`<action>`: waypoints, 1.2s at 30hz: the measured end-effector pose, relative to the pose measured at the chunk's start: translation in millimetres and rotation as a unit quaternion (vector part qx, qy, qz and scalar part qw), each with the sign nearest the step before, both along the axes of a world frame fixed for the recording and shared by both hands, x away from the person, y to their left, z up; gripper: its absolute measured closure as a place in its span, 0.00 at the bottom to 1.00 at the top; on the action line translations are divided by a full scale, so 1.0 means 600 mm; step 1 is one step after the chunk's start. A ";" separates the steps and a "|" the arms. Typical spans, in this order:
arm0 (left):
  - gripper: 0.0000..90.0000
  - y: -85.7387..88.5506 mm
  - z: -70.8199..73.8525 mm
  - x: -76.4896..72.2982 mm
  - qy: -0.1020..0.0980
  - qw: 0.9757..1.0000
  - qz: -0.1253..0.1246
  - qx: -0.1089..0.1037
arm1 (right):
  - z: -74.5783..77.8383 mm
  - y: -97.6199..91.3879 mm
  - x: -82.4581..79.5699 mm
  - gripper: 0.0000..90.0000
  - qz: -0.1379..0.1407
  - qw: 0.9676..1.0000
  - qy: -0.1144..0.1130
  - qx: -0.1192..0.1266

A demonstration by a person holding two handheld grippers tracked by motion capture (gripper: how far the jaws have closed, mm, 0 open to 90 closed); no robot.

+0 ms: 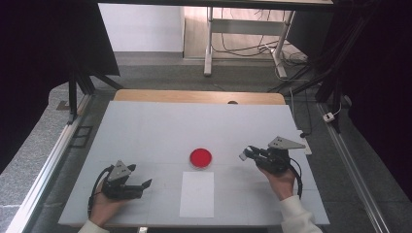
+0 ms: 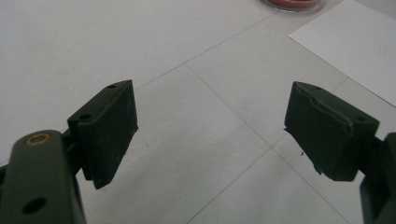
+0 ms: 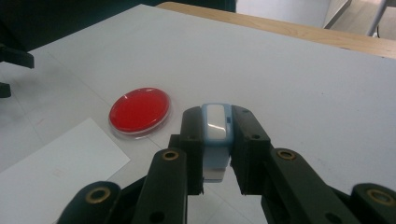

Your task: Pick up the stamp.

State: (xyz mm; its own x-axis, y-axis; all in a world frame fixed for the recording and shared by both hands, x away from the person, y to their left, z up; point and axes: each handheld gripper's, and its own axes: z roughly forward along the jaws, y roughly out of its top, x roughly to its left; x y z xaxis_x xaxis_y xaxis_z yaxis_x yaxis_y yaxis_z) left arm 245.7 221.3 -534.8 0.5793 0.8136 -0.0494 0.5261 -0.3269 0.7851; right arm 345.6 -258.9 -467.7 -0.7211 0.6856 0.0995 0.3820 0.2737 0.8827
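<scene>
Right gripper view shows the right gripper (image 3: 218, 140) clenched sidewise on a small, probably light, rigid stamp (image 3: 217, 135), left gripper (image 2: 210, 135) spread empty.

Even, soft overhead light leaves the flat white table top (image 1: 155, 131) bright with faint shadows. The high view is soft and dark at both edges. Beyond the right jaws, glare streaks the glossy round red dish (image 3: 139, 110); near the left jaws focus is softer.

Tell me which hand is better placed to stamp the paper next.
Right. Its gripper already clamps the small stamp-like block, probably a stamp. The left gripper is open and empty, beside the paper.
</scene>
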 end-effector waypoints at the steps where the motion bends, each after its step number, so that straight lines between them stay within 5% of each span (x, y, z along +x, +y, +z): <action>1: 0.19 0.000 0.000 0.000 0.001 1.000 0.000 -0.001 | 0.001 0.001 -0.001 0.83 0.001 1.000 -0.001 0.000; 36: 0.19 -0.003 -0.002 0.002 0.001 1.000 0.000 0.004 | 0.011 0.064 -0.029 0.83 0.051 0.998 -0.028 0.003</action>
State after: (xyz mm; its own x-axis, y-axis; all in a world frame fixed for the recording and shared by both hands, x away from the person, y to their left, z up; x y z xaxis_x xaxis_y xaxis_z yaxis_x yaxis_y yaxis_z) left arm 246.9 219.5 -536.2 0.5794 0.8138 -0.0452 0.5281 -0.3326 0.7813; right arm 328.1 -220.7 -461.3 -0.7921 0.6073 0.0609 0.3016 0.3028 0.9041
